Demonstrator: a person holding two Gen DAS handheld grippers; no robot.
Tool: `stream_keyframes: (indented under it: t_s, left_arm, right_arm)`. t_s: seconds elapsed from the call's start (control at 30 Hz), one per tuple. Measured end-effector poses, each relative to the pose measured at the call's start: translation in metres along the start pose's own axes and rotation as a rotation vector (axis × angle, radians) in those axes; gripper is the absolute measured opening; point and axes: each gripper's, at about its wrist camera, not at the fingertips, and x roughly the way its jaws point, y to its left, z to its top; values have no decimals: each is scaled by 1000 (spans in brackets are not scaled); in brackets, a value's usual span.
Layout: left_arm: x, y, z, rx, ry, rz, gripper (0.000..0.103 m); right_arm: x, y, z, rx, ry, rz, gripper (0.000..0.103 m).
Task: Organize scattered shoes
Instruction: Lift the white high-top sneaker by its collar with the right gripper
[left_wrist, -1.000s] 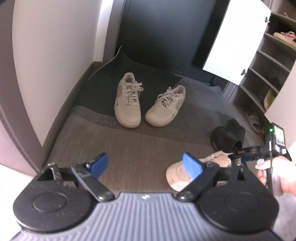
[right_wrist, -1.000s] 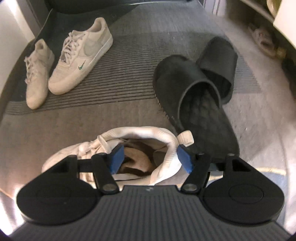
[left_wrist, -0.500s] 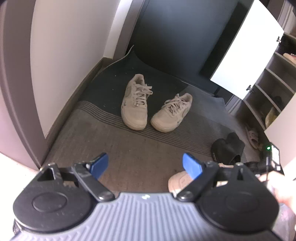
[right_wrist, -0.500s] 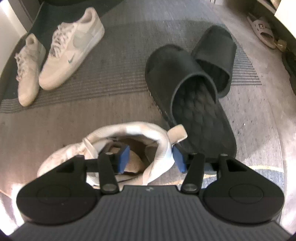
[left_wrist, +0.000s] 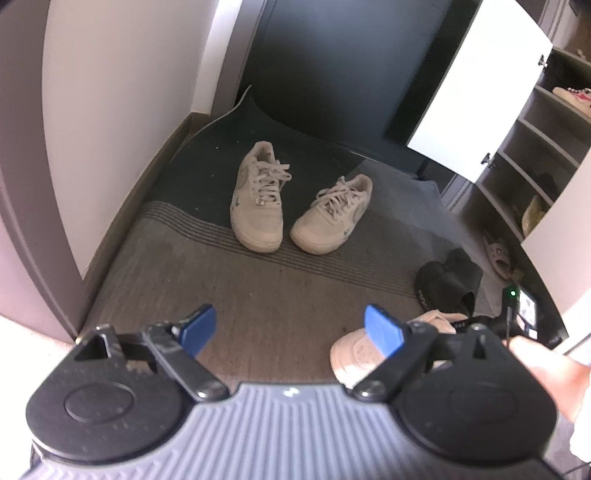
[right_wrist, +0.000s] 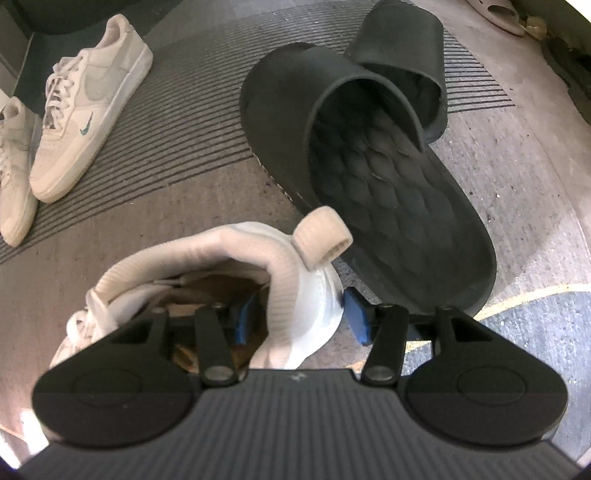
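Our right gripper (right_wrist: 299, 319) is clamped on the heel collar of a white sneaker (right_wrist: 207, 273) on the near mat (right_wrist: 166, 155), just beside black slides (right_wrist: 369, 147). Our left gripper (left_wrist: 291, 328) hangs wide apart, empty, a sneaker pair (left_wrist: 295, 199) lying farther off.

Left gripper (left_wrist: 299, 328) jaws spread wide, empty. Right gripper (right_wrist: 301, 319) pinching sneaker (right_wrist: 295, 291) heel collar.
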Motion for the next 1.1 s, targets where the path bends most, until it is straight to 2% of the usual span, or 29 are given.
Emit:
stream_keyframes:
  t_s: [0.37,0.57,0.87,0.97,1.0,1.1]
  left_arm:
    - [4,-1,0,-6,13,-1,89]
    - [10,-5,0,8,16,-6,89]
    - [16,-12,-5,27,38,-1,89]
    - [15,-17,-7,55,47,-20,89]
    - [14,-18,-8,66,46,-21,89]
    - [12,-19,-8,77,39,-27,89]
  right_arm:
    - [-8,-14,-1,93,-35,90,54]
    - [3,-15,-2,109,-53,79,54]
    - [16,-24,-3,144,-62,106,52]
    - [13,-22,-5,112,-67,99,46]
    - [10,-21,-4,86,-63,85,41]
    - [1,-15,-3,31,-61,62,39]
